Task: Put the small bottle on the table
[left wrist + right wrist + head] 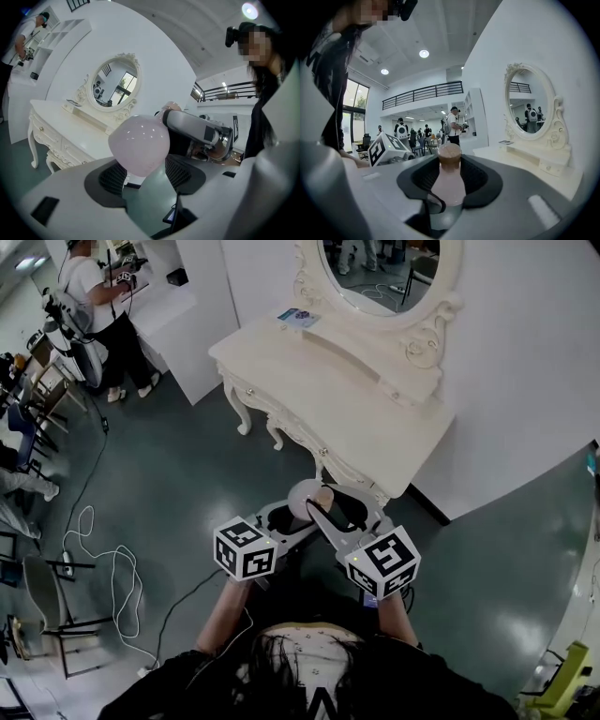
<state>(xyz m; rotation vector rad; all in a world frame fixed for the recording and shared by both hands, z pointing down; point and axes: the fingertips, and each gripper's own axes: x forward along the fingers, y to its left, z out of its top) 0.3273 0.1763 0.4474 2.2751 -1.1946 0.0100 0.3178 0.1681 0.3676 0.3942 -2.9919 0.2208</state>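
Two grippers meet on the small bottle (307,495) just below the middle of the head view. It hangs over the dark glossy floor (187,474), short of the cream worktop (328,381) that fills the upper middle of the frame, so it is not yet set down.

The right gripper (449,161) appears to have its jaws closed on the bottle's slim upper part. The bottle stands upright in the centre of that view with the brown cork (449,153) on top. Taking it high probably lets the heavier belly hang plumb for a steady set-down.

The left gripper (142,161) has its jaws spread wide, with the rounded belly sitting at their tips. The pads (115,178) show no clear squeeze, so this looks more like a steadying cradle than a second grip.

The bottle is flask-shaped, swelling from a narrow neck to a bulb. Its surface is pale pink, smooth and shiny, like glass or glazed ware. Such a slick curve would likely slip on the black ribbed pads if taken low.

The worktop is flat and matt, edged with carved scrollwork, under an oval mirror (380,268).
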